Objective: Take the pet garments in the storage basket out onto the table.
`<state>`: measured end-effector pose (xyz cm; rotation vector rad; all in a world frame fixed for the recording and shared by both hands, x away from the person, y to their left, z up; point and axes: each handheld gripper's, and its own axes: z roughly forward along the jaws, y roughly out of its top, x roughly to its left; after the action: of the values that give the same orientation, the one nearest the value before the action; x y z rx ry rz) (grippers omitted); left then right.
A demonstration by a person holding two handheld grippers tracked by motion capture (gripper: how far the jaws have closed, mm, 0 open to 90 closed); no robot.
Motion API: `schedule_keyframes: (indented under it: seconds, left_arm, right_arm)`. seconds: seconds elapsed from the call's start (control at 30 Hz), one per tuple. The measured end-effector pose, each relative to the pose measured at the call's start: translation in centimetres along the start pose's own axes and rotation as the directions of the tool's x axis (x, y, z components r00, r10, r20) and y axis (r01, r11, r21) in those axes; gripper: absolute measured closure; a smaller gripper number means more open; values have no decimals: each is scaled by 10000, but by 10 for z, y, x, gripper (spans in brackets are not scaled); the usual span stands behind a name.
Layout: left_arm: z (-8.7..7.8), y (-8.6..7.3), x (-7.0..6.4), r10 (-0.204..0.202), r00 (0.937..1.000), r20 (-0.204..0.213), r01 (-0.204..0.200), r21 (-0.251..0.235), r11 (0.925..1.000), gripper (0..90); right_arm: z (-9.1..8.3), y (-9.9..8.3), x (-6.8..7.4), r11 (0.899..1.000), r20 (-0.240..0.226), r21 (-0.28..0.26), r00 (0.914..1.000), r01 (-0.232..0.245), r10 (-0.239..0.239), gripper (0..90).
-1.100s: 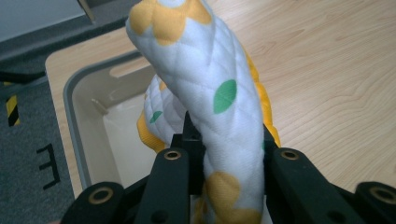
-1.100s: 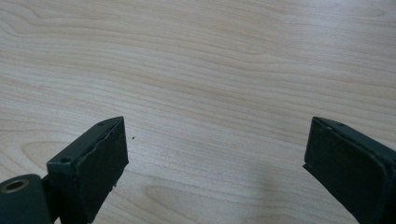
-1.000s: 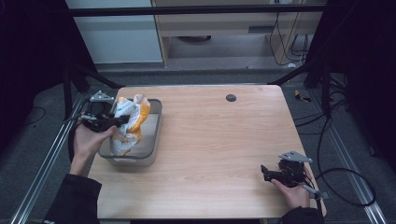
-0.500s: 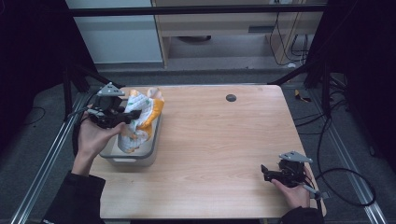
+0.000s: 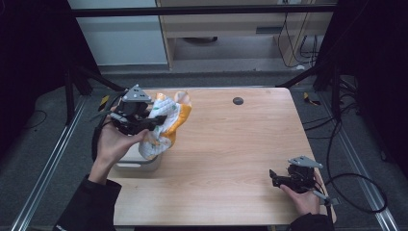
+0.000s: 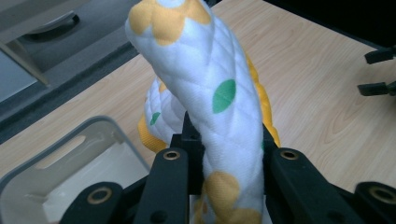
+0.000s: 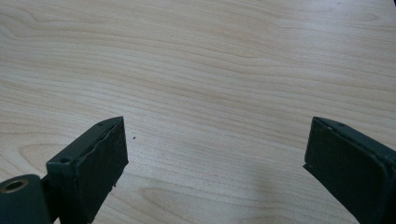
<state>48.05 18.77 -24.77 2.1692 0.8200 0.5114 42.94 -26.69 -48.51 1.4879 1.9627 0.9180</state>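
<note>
1. The left gripper is clamped on a quilted white cloth with yellow patches and green spots; in the left gripper view the jaws pinch a rolled fold of the cloth from both sides.
2. A second ago this gripper sat lower, over the far part of the grey bin, with the cloth bunched inside. Now it is raised, and the cloth hangs clear above the bin's right edge, at the far left of the table.
3. The cloth's lower end dangles just over the bin's rim; whether it touches the rim cannot be told.
4. In the left gripper view the bin lies below and to the left of the jaws, its pale inside showing.
5. The right gripper rests at the near right of the table, in the same spot as before, well apart from the cloth.
6. In the right gripper view its jaws stand wide apart over bare wood, with nothing between them.
7. A small dark round mark sits near the table's far edge, unchanged.
</note>
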Motion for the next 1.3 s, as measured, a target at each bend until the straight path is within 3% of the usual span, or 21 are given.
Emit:
schedule_keyframes:
  seconds: [0.27, 0.57, 1.3]
  left_arm:
    - [22, 6, -16, 182, 9986, 505, -183, 28, 9998, 746]
    - [51, 4, -30, 358, 9948, 952, -398, 408, 9984, 746]
    - [105, -8, -54, 437, 9848, 1679, -611, 999, 9931, 744]
  right_arm:
    - [0, 0, -1, 10000, 17, -29, 10000, -71, 71, 59]
    - [0, 0, -1, 10000, 12, -61, 10000, -41, 41, 60]
    - [1, -1, -1, 10000, 39, -48, 10000, 45, -45, 60]
